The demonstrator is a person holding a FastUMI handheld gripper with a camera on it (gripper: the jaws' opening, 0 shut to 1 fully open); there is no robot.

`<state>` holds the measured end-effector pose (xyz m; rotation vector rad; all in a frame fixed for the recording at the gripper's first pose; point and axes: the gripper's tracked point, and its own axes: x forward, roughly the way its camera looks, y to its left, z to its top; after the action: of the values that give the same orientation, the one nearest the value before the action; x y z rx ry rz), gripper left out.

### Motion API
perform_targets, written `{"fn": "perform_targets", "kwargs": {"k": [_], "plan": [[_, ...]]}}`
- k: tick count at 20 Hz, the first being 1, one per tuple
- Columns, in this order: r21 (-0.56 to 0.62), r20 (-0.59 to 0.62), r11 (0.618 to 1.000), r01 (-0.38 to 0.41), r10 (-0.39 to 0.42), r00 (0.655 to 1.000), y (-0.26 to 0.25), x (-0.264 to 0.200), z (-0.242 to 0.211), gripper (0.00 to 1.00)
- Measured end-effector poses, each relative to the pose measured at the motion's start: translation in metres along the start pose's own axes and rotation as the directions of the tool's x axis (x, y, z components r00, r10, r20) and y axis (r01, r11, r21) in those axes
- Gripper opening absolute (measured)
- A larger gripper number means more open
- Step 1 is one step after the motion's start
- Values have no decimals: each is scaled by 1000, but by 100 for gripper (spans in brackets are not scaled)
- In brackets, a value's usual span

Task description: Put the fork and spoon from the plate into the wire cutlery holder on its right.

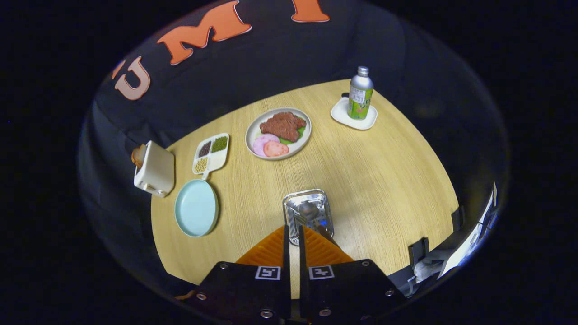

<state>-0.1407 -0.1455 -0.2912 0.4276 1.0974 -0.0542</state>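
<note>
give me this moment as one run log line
gripper: fingers nearly closed, nothing seen between | cutlery holder: just ahead, spoon and fork inside | blue plate: bare | stage: both utensils placed

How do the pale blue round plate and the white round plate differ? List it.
The pale blue round plate is bare; the white round plate carries meat and greens. The blue one lies beside the white toaster; the white one farther beyond the gripper, whose fingers stand nearly together at the metal cutlery holder. Both lie flat.
</note>
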Motion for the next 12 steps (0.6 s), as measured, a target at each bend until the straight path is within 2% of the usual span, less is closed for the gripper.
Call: {"fn": "perform_targets", "kwargs": {"k": [3,6,9,10,12], "plan": [[-22,203,998,-51,54,978,22,-26,52,18],[-78,318,995,-62,84,944,43,-49,85,30],[-153,480,986,-71,137,866,72,-81,129,44],[-180,534,981,-70,157,831,83,-96,142,53],[-210,620,977,-30,157,769,91,-115,163,63]]}}
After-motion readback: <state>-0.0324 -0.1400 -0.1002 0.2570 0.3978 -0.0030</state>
